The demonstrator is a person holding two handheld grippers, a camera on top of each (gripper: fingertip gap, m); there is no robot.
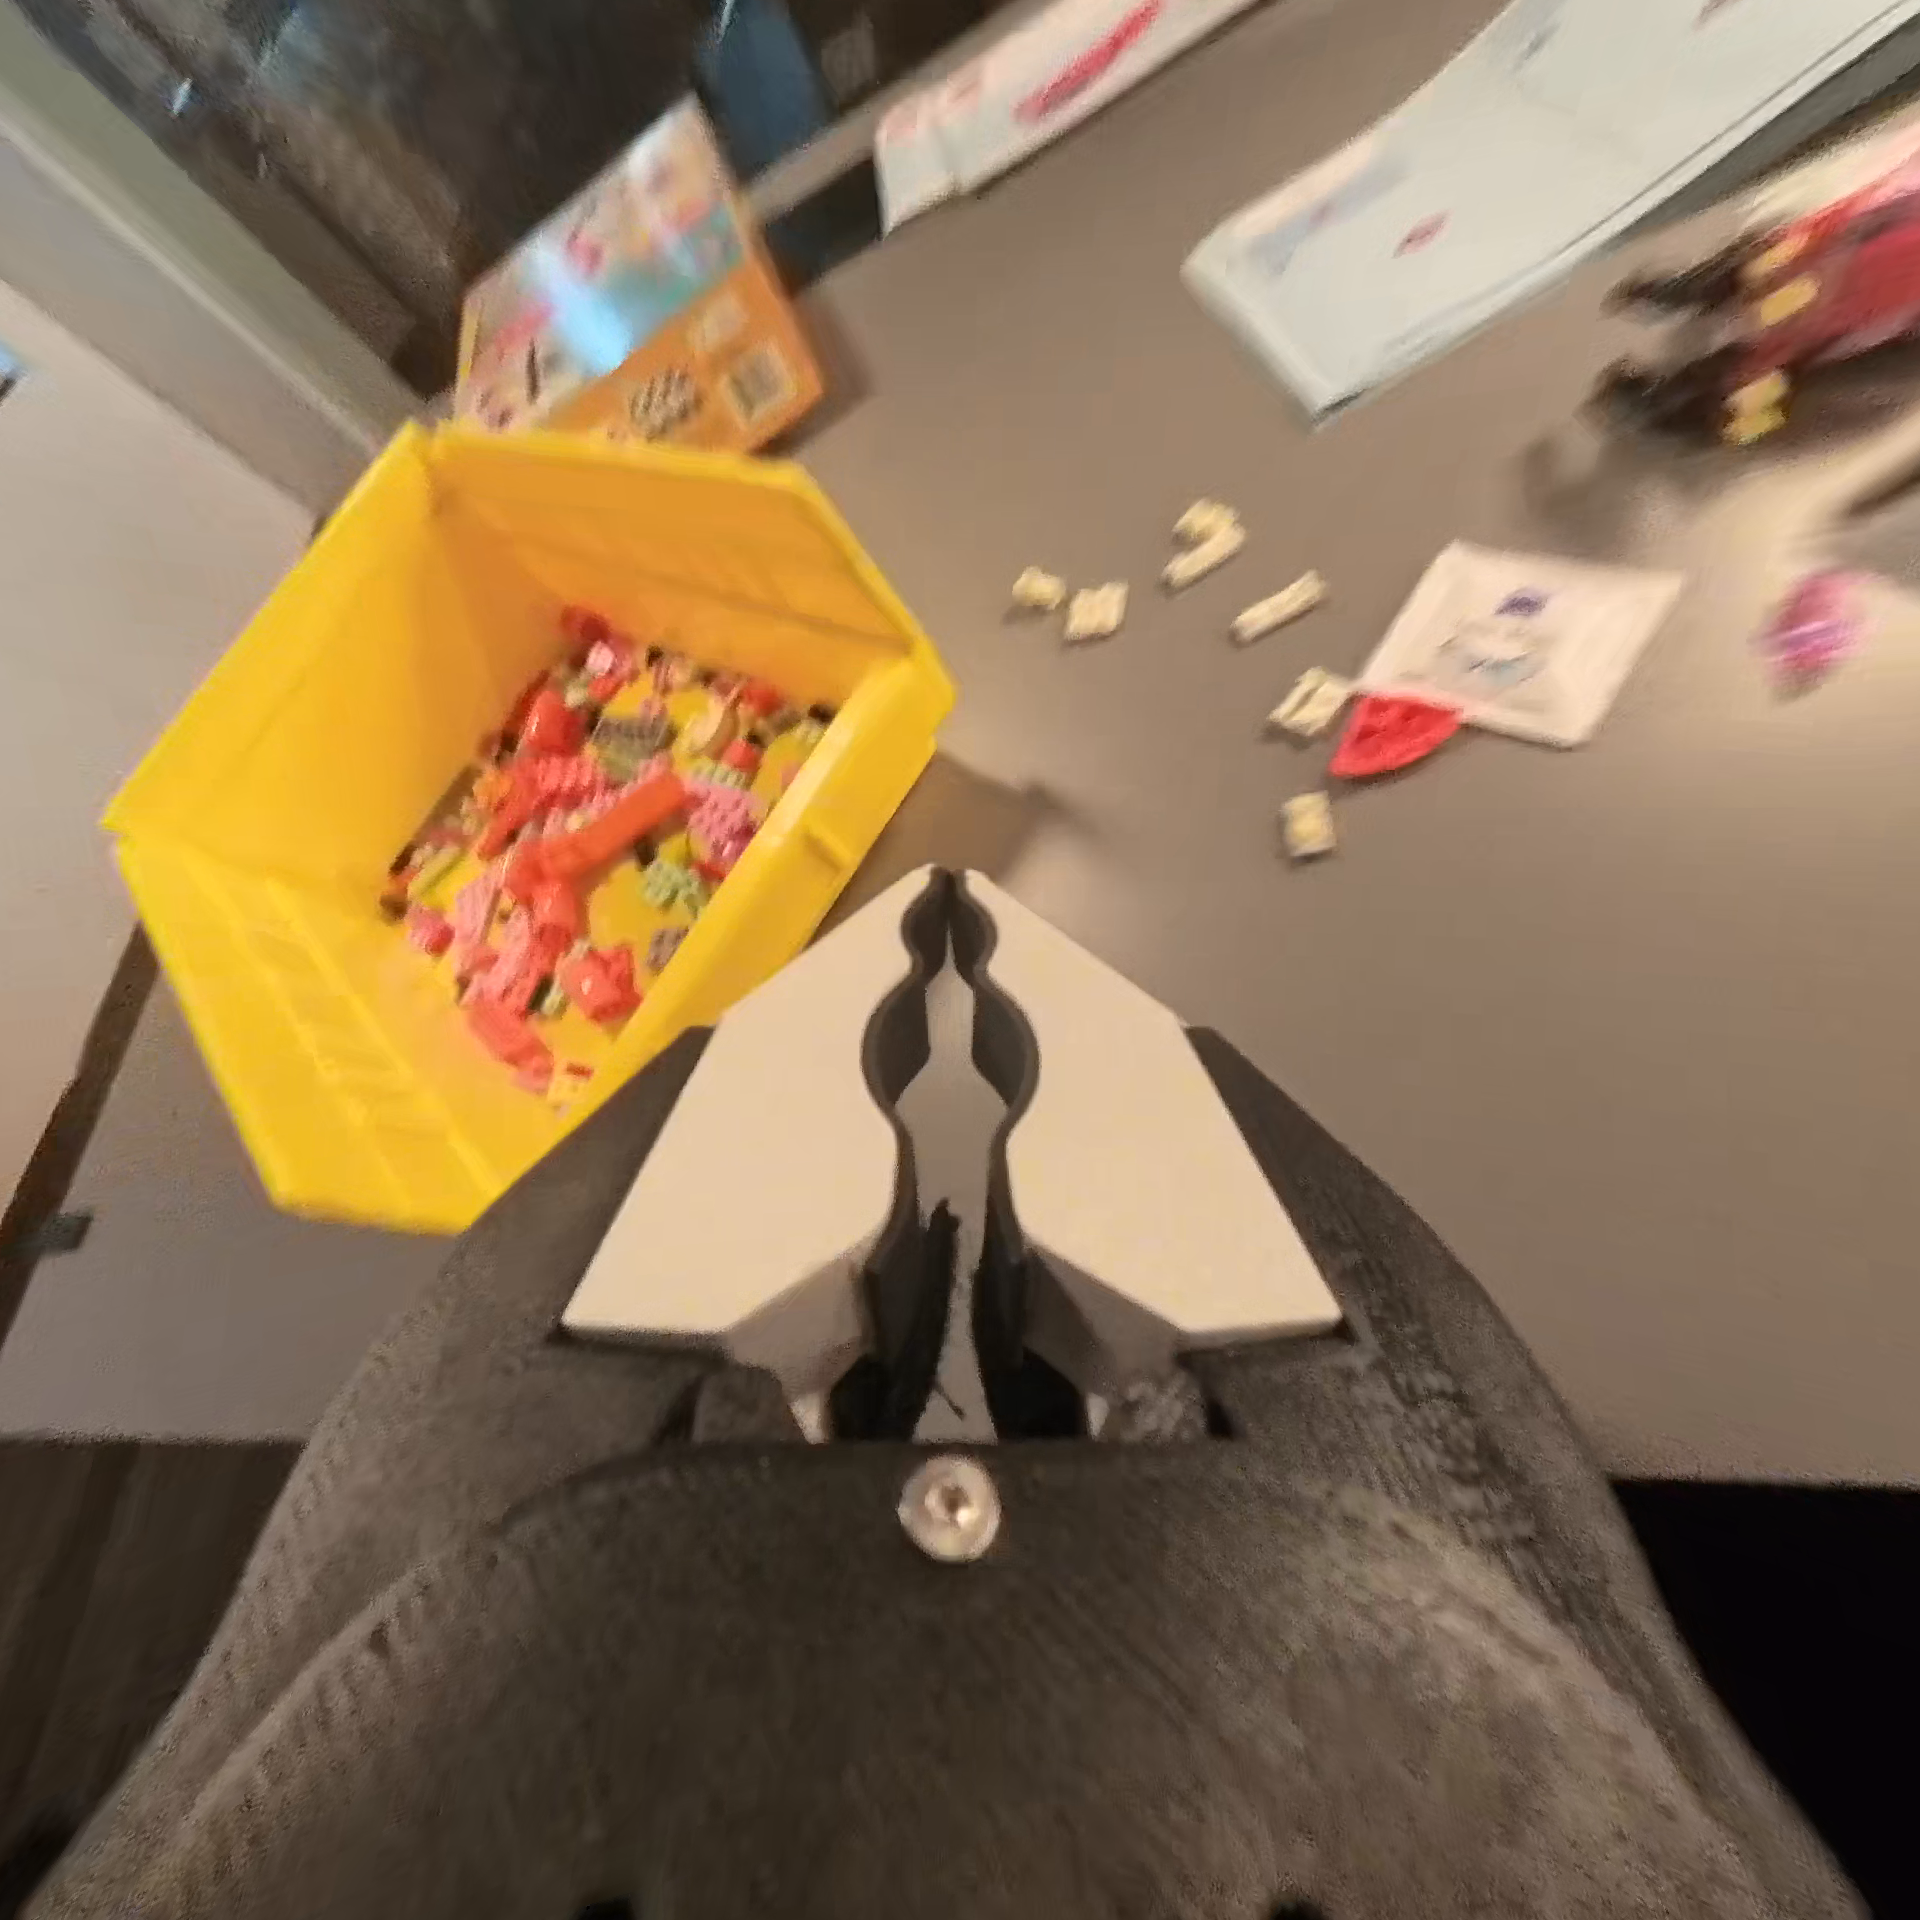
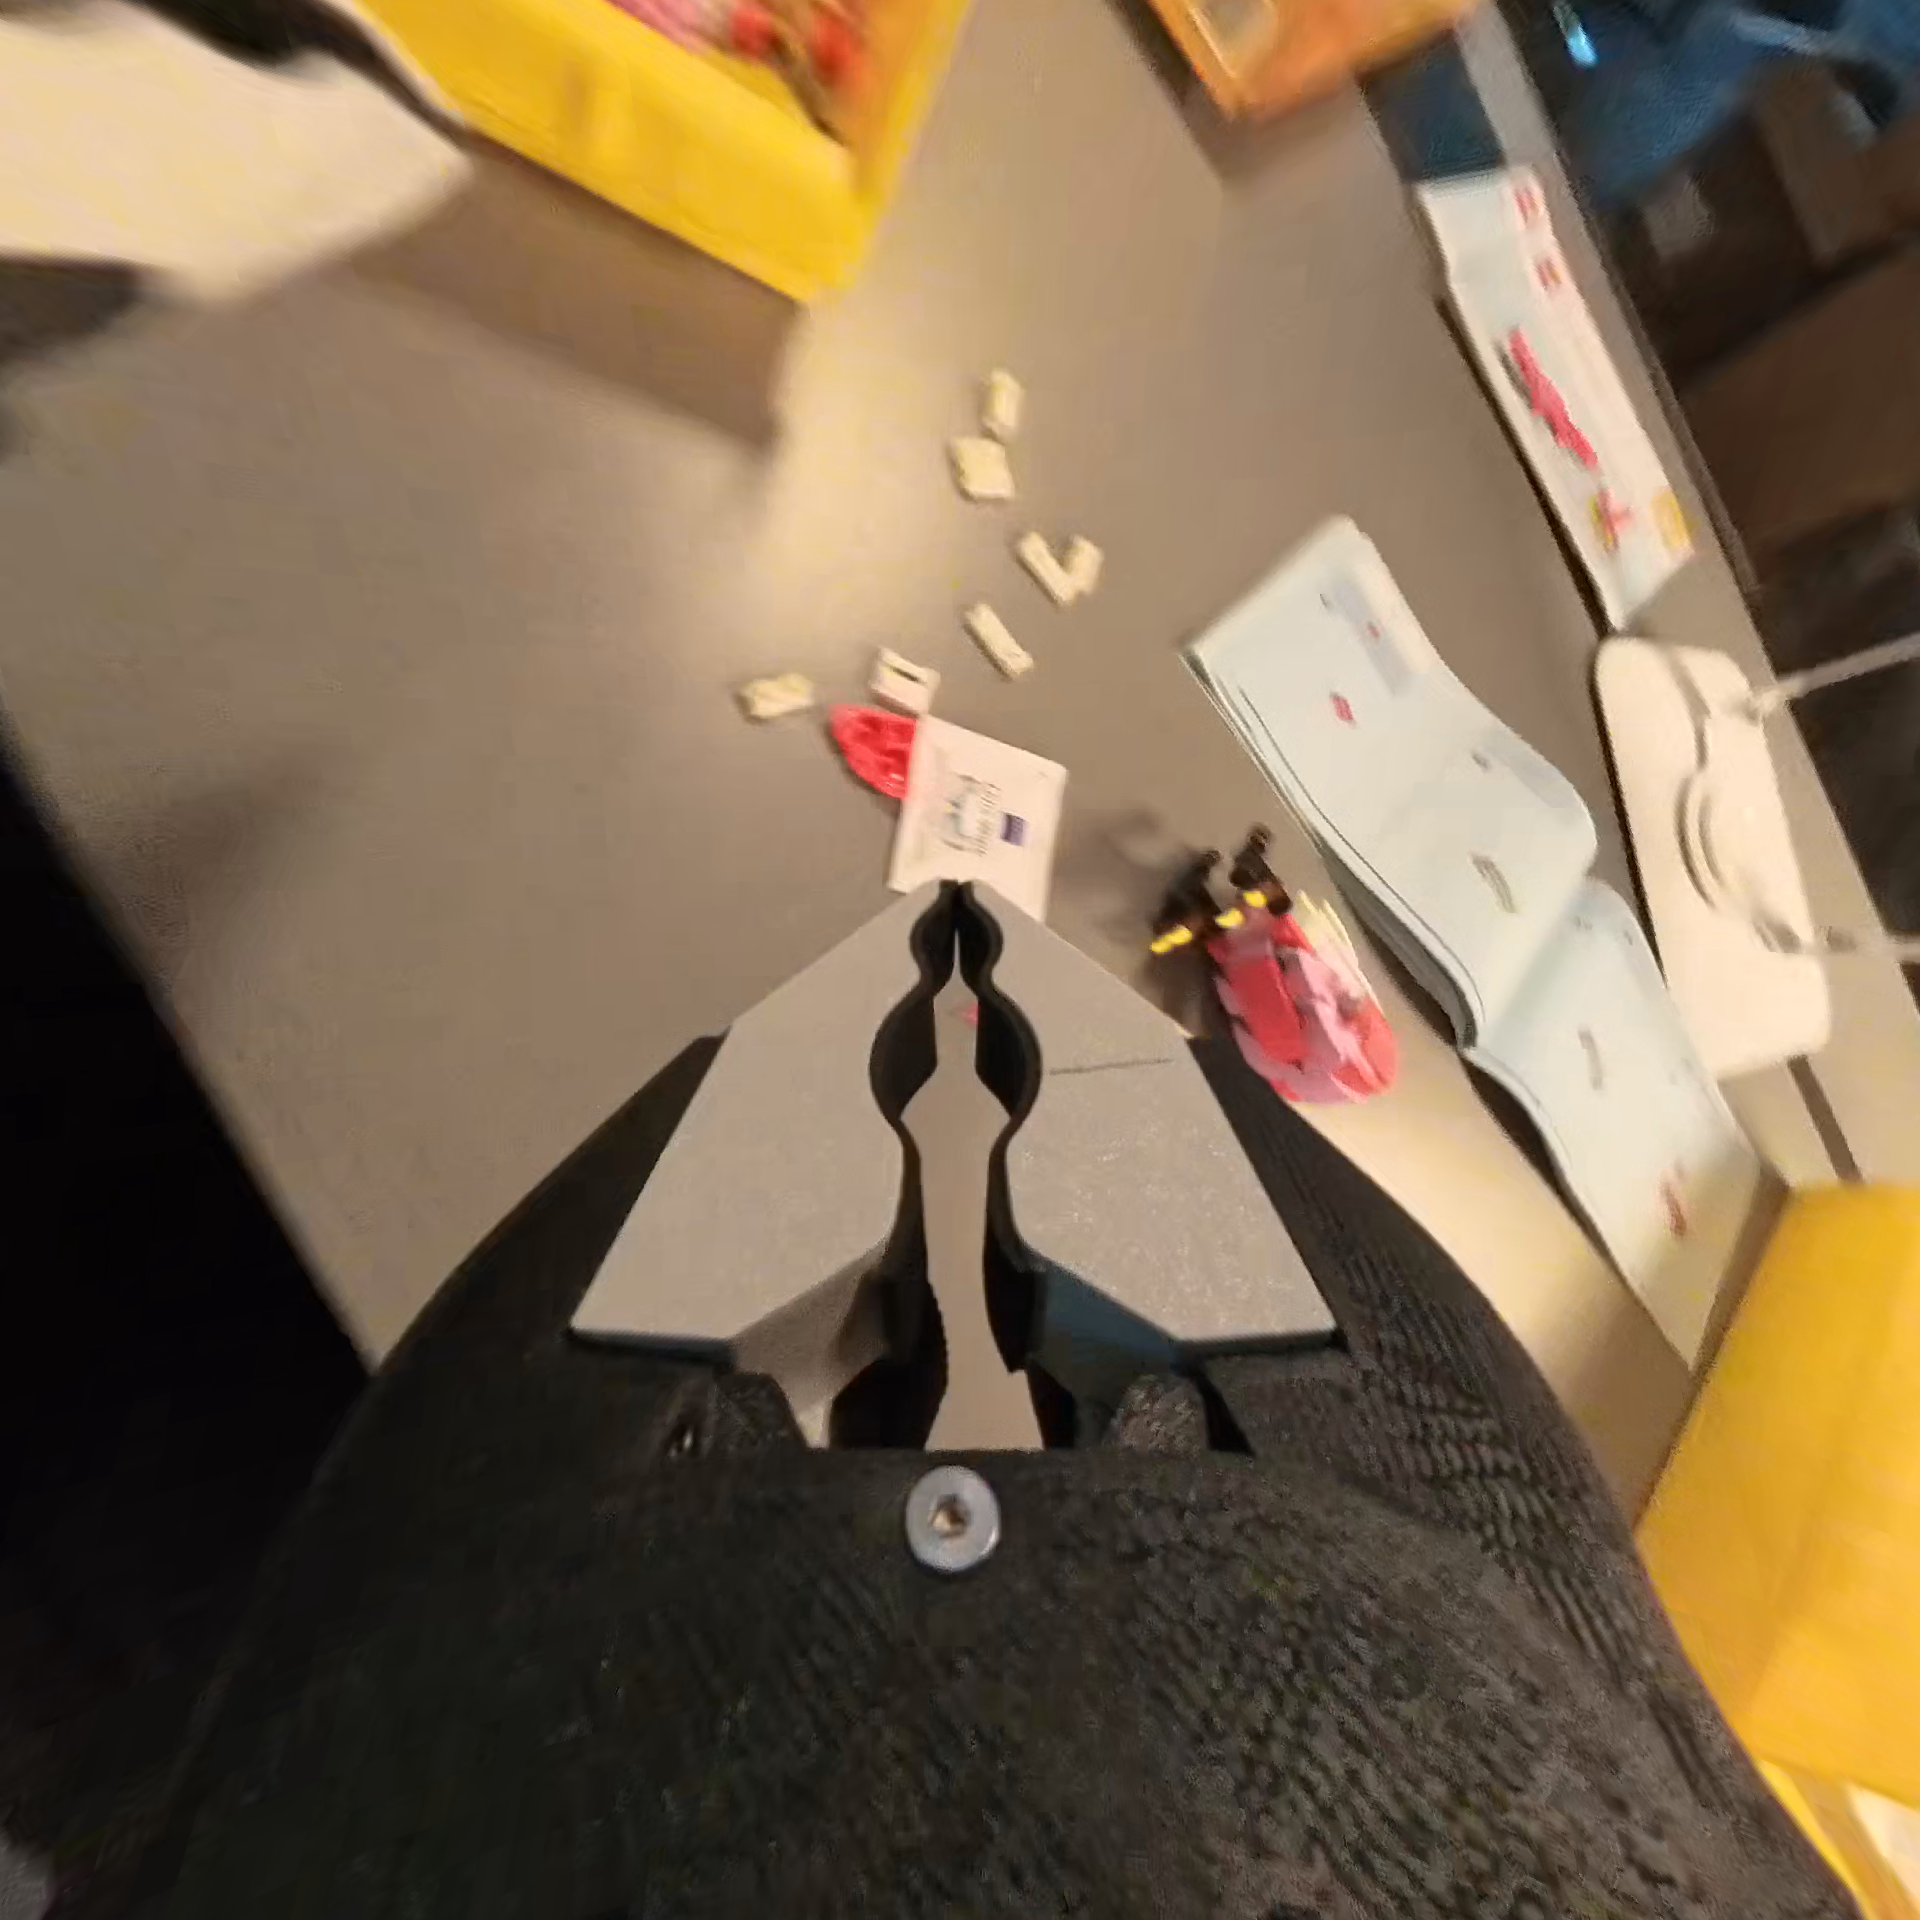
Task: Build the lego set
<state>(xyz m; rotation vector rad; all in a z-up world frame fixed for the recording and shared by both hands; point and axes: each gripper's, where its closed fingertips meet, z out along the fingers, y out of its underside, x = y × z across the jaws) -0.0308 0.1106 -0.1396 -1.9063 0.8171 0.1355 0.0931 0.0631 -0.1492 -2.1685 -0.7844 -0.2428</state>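
Grey tabletop (image 1: 1351,1039) carries a yellow bin (image 1: 343,727) of bricks, loose cream bricks (image 1: 1091,608) and a white packet (image 2: 982,821). The left tool (image 1: 948,883) hangs beside the bin's rim, tips together on nothing. The right tool (image 2: 954,891), likewise pinched together and bare, hangs over the packet's near edge.
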